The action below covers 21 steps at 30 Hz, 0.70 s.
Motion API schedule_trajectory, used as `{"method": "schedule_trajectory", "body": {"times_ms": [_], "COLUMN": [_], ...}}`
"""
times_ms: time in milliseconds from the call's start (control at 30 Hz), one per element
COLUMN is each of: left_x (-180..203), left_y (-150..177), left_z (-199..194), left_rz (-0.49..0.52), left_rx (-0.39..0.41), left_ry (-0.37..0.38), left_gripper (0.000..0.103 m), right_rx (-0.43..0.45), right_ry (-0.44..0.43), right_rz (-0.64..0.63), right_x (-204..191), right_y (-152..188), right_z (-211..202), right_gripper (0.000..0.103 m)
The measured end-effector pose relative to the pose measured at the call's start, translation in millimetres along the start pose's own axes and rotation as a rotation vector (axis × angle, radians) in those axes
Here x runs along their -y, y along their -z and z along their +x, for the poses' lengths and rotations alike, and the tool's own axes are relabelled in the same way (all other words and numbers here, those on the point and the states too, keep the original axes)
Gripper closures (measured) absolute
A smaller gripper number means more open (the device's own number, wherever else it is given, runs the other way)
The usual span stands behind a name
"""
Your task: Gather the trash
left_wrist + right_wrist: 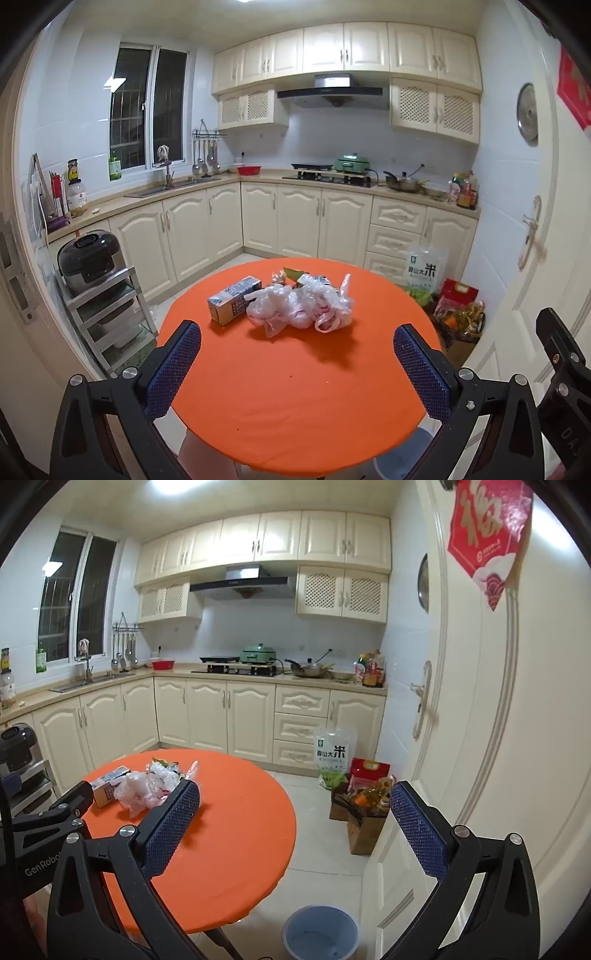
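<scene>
A round orange table (295,398) carries a pile of trash: crumpled plastic bags (303,306), a grey drink carton (233,299) lying on its side, and small wrappers (291,275) behind them. My left gripper (297,330) hovers open above the table's near half, short of the bags. My right gripper (295,794) is open off the table's right side, over the floor; the carton (107,781) and bags (147,786) lie left of its left finger. A blue-grey waste bin (320,932) stands on the floor below it. The right gripper's body shows at the left wrist view's right edge.
Cream kitchen cabinets (295,221) and a counter ring the room. A metal rack with a rice cooker (90,264) stands left of the table. A rice bag (334,753), cardboard boxes and bottles (365,805) crowd the floor by the white door (498,738).
</scene>
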<state>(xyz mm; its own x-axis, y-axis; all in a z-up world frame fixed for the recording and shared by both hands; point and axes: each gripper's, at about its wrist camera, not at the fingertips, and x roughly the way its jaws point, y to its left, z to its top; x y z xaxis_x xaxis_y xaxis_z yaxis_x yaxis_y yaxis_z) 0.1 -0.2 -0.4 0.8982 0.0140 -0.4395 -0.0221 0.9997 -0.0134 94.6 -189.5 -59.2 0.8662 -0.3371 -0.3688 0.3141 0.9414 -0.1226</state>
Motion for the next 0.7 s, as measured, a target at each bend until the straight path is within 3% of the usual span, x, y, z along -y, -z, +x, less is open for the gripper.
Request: {"method": "schedule_trajectory", "body": {"times_ms": [267, 300, 700], "left_x": [12, 8, -2], "left_y": [4, 3, 0], "left_z": [-4, -3, 0], "left_rz": [0.007, -0.001, -0.017], "left_rx": [0.000, -0.005, -0.012], "left_ry": [0.017, 0.016, 0.021], "left_gripper": [0.001, 0.001, 0.001], "right_rx": [-0.004, 0.017, 0.012], "right_ry": [-0.036, 0.006, 0.002], "right_rz": [-0.011, -0.020, -0.014], "right_x": [4, -2, -2], "right_y": [-1, 0, 7], "right_z": [6, -4, -2], "right_gripper": [0.000, 0.000, 0.000]}}
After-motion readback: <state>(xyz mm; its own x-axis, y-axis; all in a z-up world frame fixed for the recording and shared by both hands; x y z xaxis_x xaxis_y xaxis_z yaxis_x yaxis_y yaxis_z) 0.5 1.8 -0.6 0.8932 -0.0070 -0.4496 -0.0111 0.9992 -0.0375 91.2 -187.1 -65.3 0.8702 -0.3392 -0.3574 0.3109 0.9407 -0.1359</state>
